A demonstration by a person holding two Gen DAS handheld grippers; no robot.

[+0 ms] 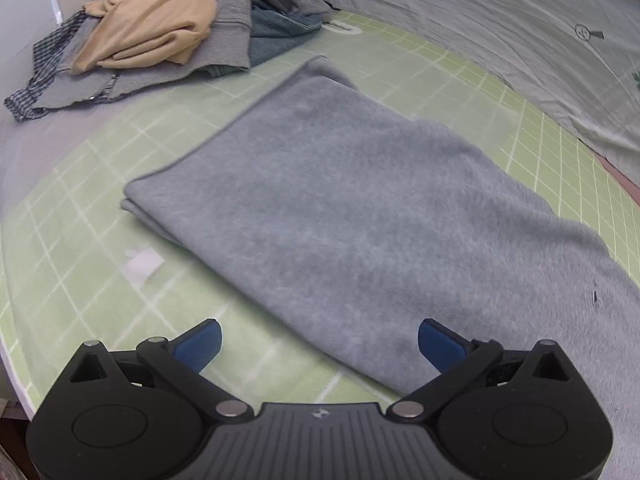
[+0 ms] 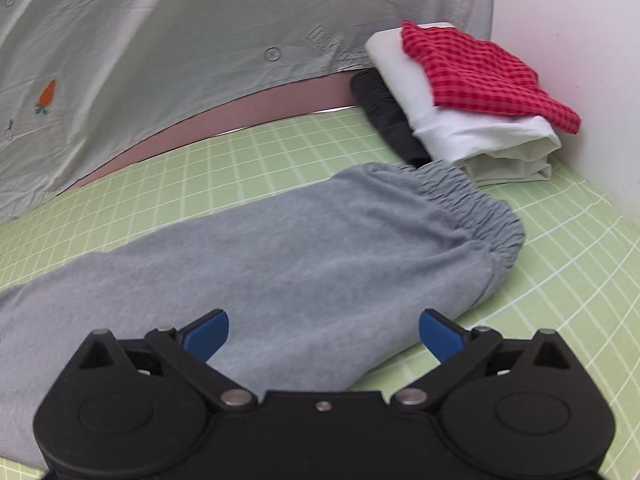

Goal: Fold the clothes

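Waiting at far left: unfolded pile, not yet touched. Lying folded lengthwise mid-mat: grey sweatpants, needing a further cross fold. Hovering over them, left gripper and right gripper, fingers spread, pinching nothing. Sitting finished at far right: folded stack.

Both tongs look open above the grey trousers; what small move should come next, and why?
Probably bring the right tongs down onto the elastic waistband and close, ready to fold it toward the leg ends. The grey trousers lie flat, folded lengthwise on the green mat, and both the right and the left tongs are empty.
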